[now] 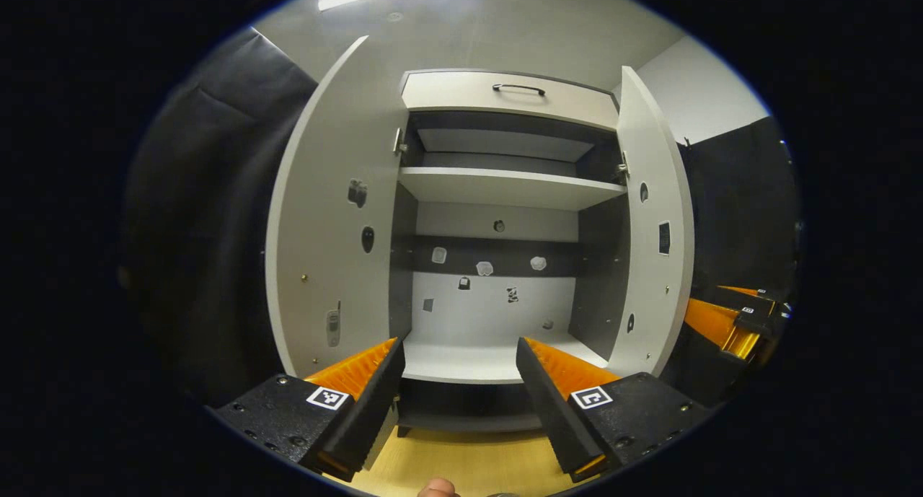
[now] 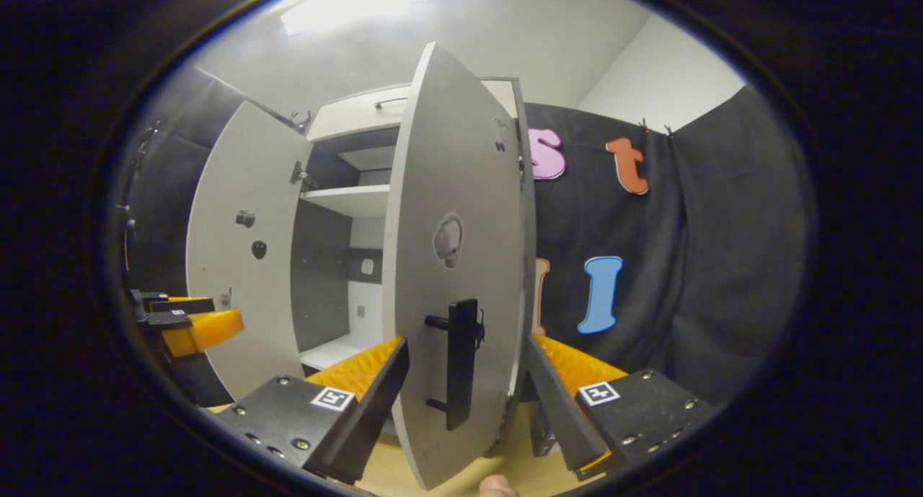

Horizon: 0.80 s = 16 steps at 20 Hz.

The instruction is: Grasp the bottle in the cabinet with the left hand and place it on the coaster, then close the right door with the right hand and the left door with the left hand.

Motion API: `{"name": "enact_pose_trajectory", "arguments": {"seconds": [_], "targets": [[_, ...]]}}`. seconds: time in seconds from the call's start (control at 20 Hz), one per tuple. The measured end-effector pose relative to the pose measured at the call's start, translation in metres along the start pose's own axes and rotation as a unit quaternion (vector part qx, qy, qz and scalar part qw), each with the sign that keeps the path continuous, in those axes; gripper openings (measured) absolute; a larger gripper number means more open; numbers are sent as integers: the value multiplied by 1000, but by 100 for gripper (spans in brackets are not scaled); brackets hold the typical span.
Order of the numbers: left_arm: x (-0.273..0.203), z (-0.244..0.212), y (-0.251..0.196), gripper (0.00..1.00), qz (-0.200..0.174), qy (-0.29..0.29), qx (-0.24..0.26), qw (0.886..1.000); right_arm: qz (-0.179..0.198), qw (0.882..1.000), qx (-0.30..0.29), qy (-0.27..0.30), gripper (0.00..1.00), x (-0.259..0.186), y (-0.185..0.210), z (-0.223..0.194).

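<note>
White right door [image 2: 454,266] between open right gripper [image 2: 467,381] fingers.

Right tongs [image 2: 465,381] gape wide around the right door [image 2: 461,194], handle [image 2: 460,363] between.

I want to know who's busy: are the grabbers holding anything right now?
No. The left gripper is open before the cabinet; the right gripper is open around the right door, not pressing.

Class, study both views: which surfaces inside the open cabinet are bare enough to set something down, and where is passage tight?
Bare: the lower shelf, bordered by the back panel and both side walls; also the upper shelf beneath the drawer. Tight: the right door, whose edge stands between the right gripper's open fingers, beside its handle. The left gripper hovers open before the lower shelf.
</note>
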<state>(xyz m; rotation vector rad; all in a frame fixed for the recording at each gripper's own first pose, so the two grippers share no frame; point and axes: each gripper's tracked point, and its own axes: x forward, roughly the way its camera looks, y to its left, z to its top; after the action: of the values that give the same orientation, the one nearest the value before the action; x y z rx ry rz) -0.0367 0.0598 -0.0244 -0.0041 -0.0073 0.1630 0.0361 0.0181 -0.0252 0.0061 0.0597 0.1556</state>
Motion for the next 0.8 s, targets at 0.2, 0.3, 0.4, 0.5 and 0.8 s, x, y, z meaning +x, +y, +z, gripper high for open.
{"name": "enact_pose_trajectory", "arguments": {"seconds": [0.2,0.3,0.4,0.5,0.8], "targets": [[-7,-2,18,96,21,3,-2,1000,46,999,4,7,93,10,33,-3],[-10,0,26,96,30,3,-4,1000,51,999,0,0,97,8,42,1],[-13,-1,31,96,36,2,-6,999,54,998,-1,-9,97,5,47,5],[-17,-3,35,96,39,6,-7,999,51,999,-1,-9,93,5,45,7],[-20,-4,33,96,36,7,-4,999,32,999,11,-12,97,-5,32,11]]}}
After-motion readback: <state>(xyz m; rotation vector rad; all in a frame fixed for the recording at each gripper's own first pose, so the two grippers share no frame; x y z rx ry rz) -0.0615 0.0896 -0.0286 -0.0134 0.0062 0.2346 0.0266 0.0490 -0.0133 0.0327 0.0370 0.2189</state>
